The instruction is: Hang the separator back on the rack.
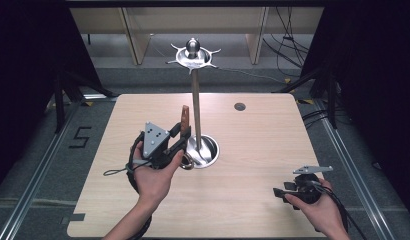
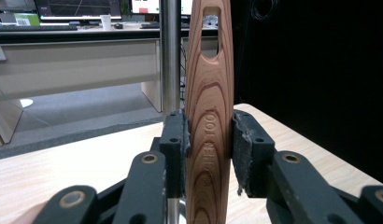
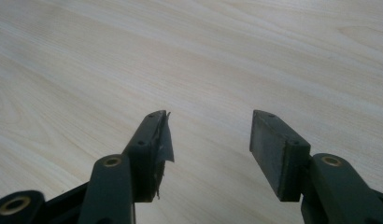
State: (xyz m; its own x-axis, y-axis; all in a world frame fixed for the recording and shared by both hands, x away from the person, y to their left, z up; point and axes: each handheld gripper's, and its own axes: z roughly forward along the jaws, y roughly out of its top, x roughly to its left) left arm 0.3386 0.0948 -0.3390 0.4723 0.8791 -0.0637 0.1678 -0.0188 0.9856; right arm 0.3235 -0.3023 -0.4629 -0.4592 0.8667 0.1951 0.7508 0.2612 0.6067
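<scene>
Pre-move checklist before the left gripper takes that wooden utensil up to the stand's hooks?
1. Grip: left gripper pads clamp the wooden utensil handle: ok.
2. Handle upright, hanging hole at the top: ok.
3. Clearance to the stand pole: close beside the utensil, contact cannot tell.
4. Hooks on the top ring free: ok, nothing hangs there.
5. Right gripper open, holding nothing, over the table: ok.
6. Utensil's lower end: hidden, cannot tell.
</scene>
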